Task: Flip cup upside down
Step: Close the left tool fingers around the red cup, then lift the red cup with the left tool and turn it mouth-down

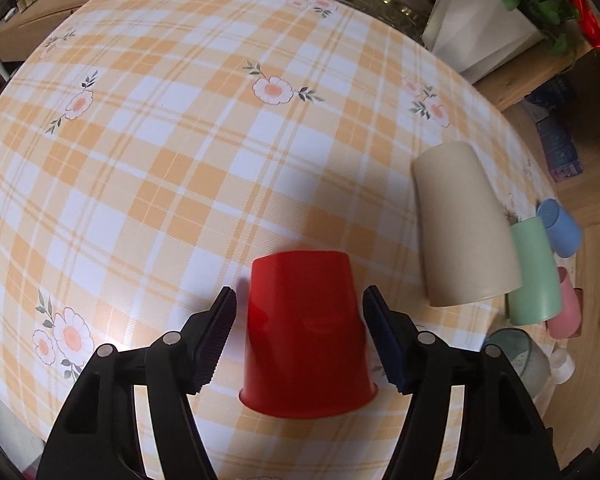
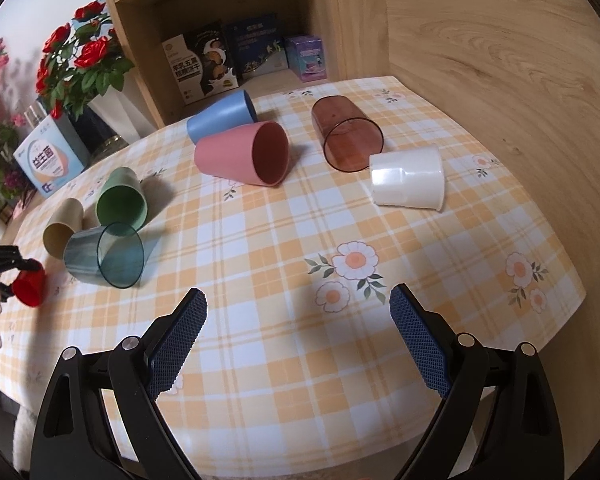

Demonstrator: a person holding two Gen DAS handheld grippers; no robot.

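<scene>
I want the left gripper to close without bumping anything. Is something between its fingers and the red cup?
Nothing visible. The red cup sits between the open fingers of the left gripper, with only bare tablecloth in the gaps. The beige cup lies off to the right, apart.

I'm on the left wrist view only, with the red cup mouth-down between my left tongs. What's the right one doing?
Observer: The right tongs are open and hold nothing. They hover over bare tablecloth.
Operator: Past the pink cup my view gets cramped. What's out there?
Observer: A brown see-through cup lies on its side, its mouth toward the right wrist camera. A white cup, also on its side, lies right beside it.
</scene>
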